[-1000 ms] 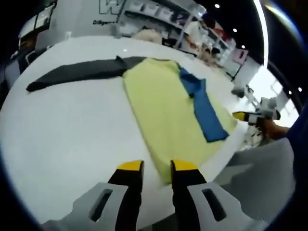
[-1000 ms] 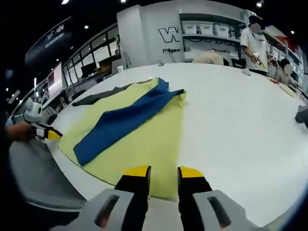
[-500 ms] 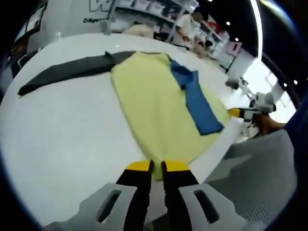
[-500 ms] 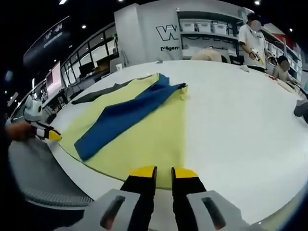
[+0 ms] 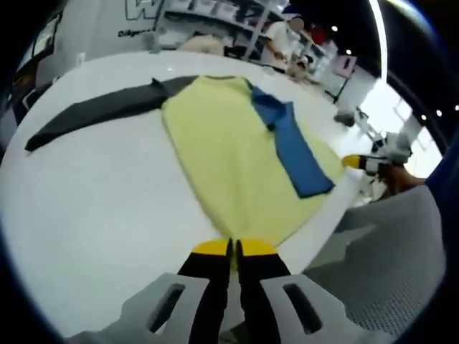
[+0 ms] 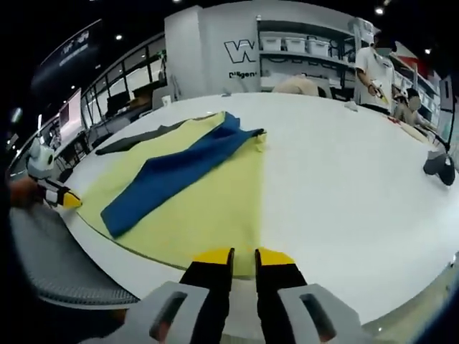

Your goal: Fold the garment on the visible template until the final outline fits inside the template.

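A yellow garment [image 5: 229, 150] [image 6: 215, 193] lies flat on the white table [image 5: 93, 201] [image 6: 344, 172]. Its blue sleeve [image 5: 294, 150] [image 6: 172, 175] is folded across the body, while the dark grey sleeve [image 5: 93, 115] [image 6: 136, 137] stretches out on the table. My left gripper [image 5: 233, 248] is shut on one corner of the hem at the table's near edge. At the other hem corner my right gripper [image 6: 244, 255] is closed on the cloth, with a narrow gap between its jaws. Each gripper's yellow tip appears in the other's view, the right gripper [image 5: 355, 161] and the left gripper [image 6: 63, 198].
The table's edge runs just under both grippers, with grey flooring [image 5: 373, 265] below. A dark object [image 6: 439, 168] lies on the table at the far right. A person [image 6: 373, 64] stands at the back by shelves of bins [image 6: 301, 44].
Both grippers moved in onto the hem and their jaws closed from wide apart onto the yellow cloth. The garment lies where it was.
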A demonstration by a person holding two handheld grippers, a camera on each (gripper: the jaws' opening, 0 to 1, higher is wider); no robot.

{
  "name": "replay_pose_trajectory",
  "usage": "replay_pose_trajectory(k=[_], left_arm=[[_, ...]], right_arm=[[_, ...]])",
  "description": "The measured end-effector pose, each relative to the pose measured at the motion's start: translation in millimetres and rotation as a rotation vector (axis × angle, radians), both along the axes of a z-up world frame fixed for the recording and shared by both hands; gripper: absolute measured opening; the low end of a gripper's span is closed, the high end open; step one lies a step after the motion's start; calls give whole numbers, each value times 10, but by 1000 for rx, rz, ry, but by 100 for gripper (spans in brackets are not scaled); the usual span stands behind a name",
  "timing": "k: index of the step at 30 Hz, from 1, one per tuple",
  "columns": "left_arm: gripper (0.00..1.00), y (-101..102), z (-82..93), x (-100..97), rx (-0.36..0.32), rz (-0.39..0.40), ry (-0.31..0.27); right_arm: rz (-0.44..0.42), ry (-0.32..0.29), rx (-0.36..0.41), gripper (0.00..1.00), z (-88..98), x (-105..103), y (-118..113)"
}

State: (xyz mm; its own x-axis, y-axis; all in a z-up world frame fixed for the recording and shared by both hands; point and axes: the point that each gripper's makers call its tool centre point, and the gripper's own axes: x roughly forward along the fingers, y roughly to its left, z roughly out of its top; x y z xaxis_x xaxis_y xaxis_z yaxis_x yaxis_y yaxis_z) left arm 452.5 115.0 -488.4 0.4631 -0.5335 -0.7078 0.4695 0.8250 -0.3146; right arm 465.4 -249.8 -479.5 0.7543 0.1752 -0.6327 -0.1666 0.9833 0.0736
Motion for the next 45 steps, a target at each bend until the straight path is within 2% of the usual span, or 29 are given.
replay_pose_trajectory(k=[3,8,12,17,19,20,22,24,25,27,30,31,33,34,36,38,42,44,45], left_arm=[[1,9,30,-8,-13,10,1],[1,29,53,-18,-19,16,4],[1,44,41,-27,-14,19,12],[1,106,73,-86,-5,-9,40],[2,99,134,-74,-22,-11,17],[3,99,138,-64,-39,10,21],[6,108,158,-58,-38,30,23],[11,149,171,-17,-28,56,-3],[14,172,217,30,-44,90,-23],[20,160,303,98,-85,121,-53],[23,180,414,185,-106,144,-105],[23,125,497,230,-149,146,-135],[21,8,574,240,-222,138,-137],[21,-127,620,235,-270,119,-128],[20,-195,533,229,-248,95,-101],[21,-229,403,192,-191,57,-70],[21,-336,280,129,-189,16,-16],[22,-343,256,121,-184,12,-7],[22,-346,243,117,-182,11,-3]], right_arm=[[-11,22,3,7,-41,-25,-22],[21,20,-9,0,-57,-47,75],[29,35,-5,0,-61,-77,133],[54,63,39,2,-52,-216,214],[45,-9,23,20,35,-86,162],[61,-45,25,26,88,50,155],[70,-50,4,22,93,160,121],[96,-80,-18,19,137,352,97],[138,-111,-55,21,165,594,84],[161,-146,-94,25,188,836,70],[219,-181,-141,24,191,1172,103],[231,-190,-154,24,181,1276,107],[264,-216,-181,24,144,1558,140],[259,-215,-180,23,106,1704,147],[251,-216,-170,23,105,1838,158],[254,-218,-174,22,69,1942,159],[260,-219,-144,20,18,2088,180],[265,-225,-137,16,56,2091,217],[267,-227,-133,7,58,2099,225]])
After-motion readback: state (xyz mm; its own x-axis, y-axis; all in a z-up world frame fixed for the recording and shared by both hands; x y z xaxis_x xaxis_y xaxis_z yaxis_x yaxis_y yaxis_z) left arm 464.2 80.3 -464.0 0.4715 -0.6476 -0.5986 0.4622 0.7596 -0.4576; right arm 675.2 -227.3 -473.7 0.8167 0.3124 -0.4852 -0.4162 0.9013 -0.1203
